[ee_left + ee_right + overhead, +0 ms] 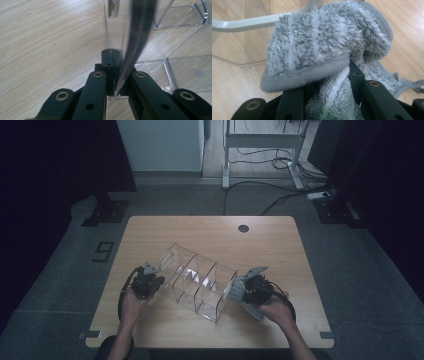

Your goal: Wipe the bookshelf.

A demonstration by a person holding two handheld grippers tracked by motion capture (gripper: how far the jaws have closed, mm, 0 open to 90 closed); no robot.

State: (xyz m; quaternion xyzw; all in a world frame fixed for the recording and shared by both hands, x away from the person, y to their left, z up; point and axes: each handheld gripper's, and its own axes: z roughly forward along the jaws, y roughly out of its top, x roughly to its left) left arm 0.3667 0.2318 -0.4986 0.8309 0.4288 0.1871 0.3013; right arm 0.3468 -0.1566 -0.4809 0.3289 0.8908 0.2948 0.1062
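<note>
While the left gripper (159,281) pinches its wall, the clear organizer (197,281) lies diagonally.

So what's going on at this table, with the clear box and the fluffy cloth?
A person is working at a wooden table with a hand-held gripper in each hand. The left gripper is clamped on one wall of a clear acrylic organizer, which lies on its side. The right gripper has its jaws shut on a bunched grey microfiber cloth, held right up at the organizer's other end, apparently to wipe it.
</note>
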